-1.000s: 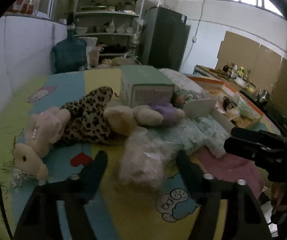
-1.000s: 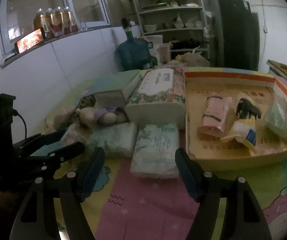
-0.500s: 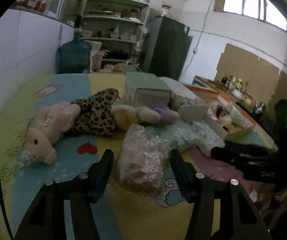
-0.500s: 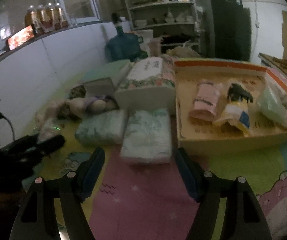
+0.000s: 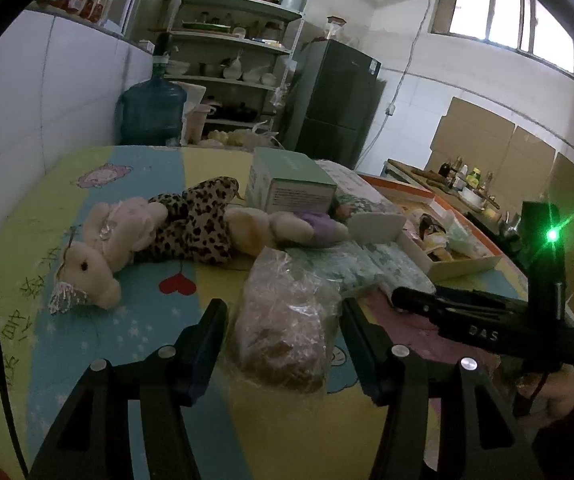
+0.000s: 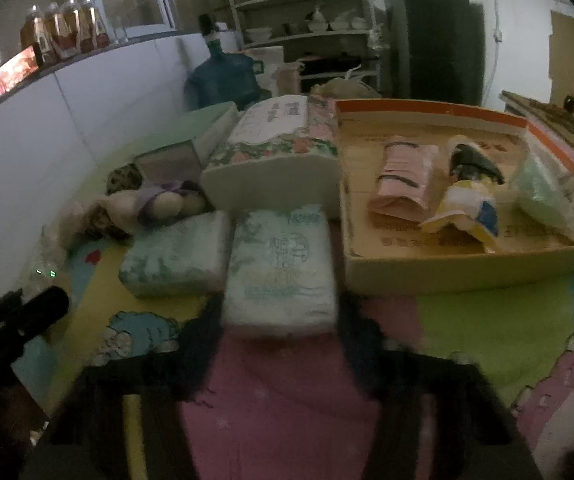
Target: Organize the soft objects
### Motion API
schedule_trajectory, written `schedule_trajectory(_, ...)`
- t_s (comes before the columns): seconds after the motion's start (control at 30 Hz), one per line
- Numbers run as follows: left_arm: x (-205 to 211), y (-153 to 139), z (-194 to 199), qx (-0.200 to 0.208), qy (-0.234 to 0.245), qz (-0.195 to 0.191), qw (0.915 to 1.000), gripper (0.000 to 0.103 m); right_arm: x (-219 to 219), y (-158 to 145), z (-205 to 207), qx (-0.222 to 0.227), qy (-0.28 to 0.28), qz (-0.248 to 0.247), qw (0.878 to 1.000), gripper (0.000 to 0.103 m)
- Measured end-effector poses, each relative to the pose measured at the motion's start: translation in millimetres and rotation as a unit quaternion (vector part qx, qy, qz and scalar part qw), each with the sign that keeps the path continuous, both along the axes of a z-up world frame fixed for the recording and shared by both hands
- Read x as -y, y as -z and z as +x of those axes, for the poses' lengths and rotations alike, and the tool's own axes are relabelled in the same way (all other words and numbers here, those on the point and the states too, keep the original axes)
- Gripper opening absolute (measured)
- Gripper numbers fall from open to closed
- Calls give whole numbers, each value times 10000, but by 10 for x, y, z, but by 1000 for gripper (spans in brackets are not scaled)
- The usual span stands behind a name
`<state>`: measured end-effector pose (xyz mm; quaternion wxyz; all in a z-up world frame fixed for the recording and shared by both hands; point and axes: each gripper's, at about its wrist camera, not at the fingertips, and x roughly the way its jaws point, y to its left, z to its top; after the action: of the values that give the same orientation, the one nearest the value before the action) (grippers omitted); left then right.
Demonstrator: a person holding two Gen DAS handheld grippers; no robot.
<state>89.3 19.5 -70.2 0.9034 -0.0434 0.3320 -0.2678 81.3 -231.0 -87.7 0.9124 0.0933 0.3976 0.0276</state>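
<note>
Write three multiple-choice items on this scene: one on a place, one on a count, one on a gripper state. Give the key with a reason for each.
1. Where does the clear plastic bag lie?
A. inside the cardboard tray
B. between the fingers of the left gripper
C. on top of the green box

2. How many green-patterned tissue packs lie side by side in front of the right gripper?
A. one
B. two
C. four

3. How does the left gripper stand?
A. open
C. shut on the plush rabbit
B. shut on the bag

Key: 1 B, the bag sits on the mat between the two fingers. 2 B, the near tissue pack lies beside the far tissue pack. 3 A, a gap shows between each finger and the bag.
</note>
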Motion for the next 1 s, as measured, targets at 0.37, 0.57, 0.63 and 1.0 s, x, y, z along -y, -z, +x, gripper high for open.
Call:
schedule_trajectory(0.37, 127, -98, -129, 8, 88, -119, 9999, 58, 38, -159, -329, 218, -260, 185, 9993, 49)
schedule_trajectory(0.57, 274, -237, -157, 133, 181, -188, 9996, 58, 128, -326, -471, 505, -234, 281, 9981, 49)
schedule_trajectory(0.63, 334, -279, -155, 190, 218, -194, 9994, 58, 197, -381, -500, 604, -188, 305, 9975, 49)
schedule_trajectory(1.0, 1023, -564, -83, 479, 695, -181, 9963, 58, 788, -569, -636, 951, 287, 248, 9947, 49)
